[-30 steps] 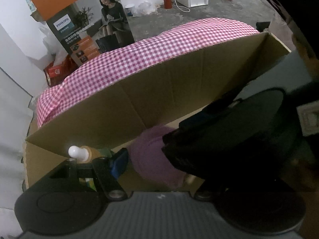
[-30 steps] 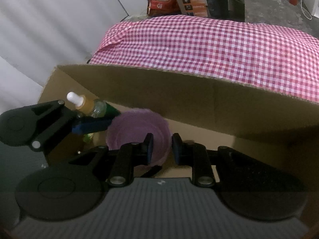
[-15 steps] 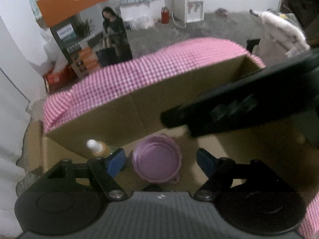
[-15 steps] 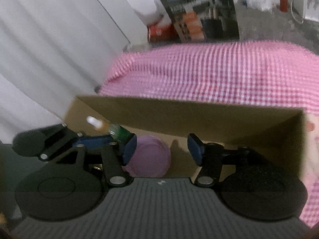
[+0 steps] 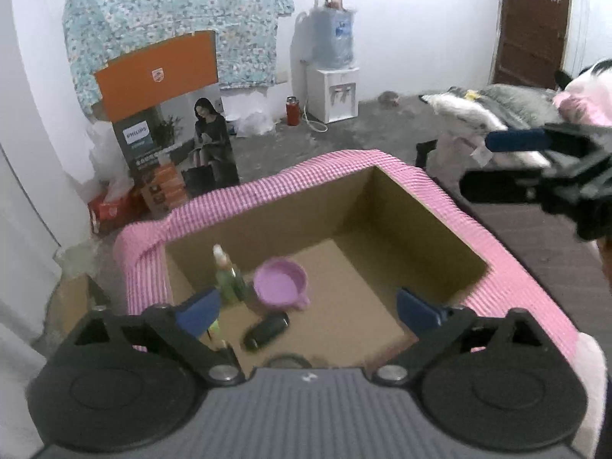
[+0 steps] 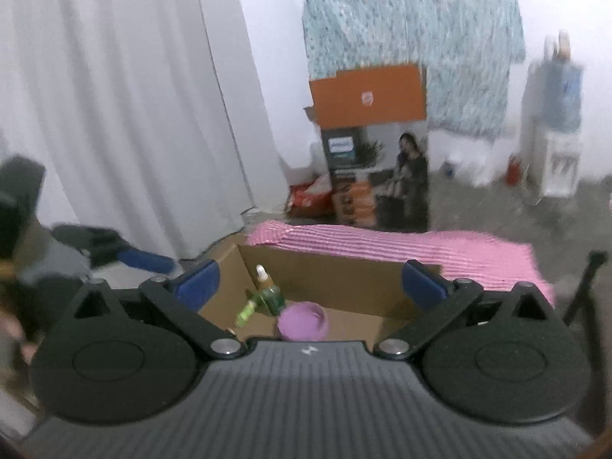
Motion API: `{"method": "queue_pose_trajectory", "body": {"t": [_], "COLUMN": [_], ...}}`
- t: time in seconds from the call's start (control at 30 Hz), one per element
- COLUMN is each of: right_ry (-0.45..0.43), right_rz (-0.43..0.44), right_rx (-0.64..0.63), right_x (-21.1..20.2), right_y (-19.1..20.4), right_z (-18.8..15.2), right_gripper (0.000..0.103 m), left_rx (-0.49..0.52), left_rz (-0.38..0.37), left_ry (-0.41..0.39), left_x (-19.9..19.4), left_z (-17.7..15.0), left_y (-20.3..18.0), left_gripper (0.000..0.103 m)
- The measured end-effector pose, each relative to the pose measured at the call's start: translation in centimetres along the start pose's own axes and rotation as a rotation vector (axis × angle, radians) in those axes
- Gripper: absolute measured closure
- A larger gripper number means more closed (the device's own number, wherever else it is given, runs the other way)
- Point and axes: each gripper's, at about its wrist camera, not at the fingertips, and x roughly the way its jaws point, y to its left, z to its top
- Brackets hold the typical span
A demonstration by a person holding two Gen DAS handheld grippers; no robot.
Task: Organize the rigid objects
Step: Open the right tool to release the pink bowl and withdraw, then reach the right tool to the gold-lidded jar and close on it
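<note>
- Jaws of the left gripper (image 5: 306, 311) are opening, spread wide, with nothing clamped between them; the unit hangs above the cardboard box (image 5: 417, 206).
- Jaws of the right gripper (image 6: 310, 285) are likewise opening, spread wide and clamping nothing.
- Inside the cardboard box, the purple cup (image 5: 281, 283) stands on the box floor near the left wall.
- Just left of the cup stands the green dropper bottle (image 5: 227, 275), upright.
- Between the cup and the near box wall lies a dark oblong object (image 5: 267, 331), flat on the floor.
- Pink checked cloth (image 5: 267, 187) surrounds the box rim.
</note>
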Motion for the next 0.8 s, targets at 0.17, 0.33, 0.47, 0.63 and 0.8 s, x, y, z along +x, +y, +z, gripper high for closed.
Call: {"method": "queue_pose_trajectory", "body": {"t": [0.17,0.33,0.47,0.63,0.8], "right_ry": [0.056,0.161,0.225,0.227,0.273], "right_rz": [-0.103,-0.144,-0.072,0.065,0.083], "right_rx": [-0.108,-0.184,-0.193,-0.059,0.005], "right_x": [-2.7,-1.5,0.7,2.3,5.3], "right_y": [2.6,5.7,7.2,7.6,8.1], "right_z": [-4.3,-8.8,-10.5,-12.1,-14.5], "right_gripper": [0.001,0.001,0.001,0.001,0.001], "left_rx": [-0.104,-0.204,-0.231,-0.159,-0.078], "left_rz": [-0.089,-0.157,-0.167,-0.09,-0.038], "left_ry": [-0.033,-0.032,-0.069,-0.06,-0.011], "left_x": [-2.8,-2.6,-2.0,0.2,3.8], "left_z": [-5.2,-10.5,-13.7,-16.3,-18.2], "left_y": [0.4,0.6,0.2,-1.8,-3.9], "left_gripper": [0.0,0.0,0.0,0.0,0.001]}}
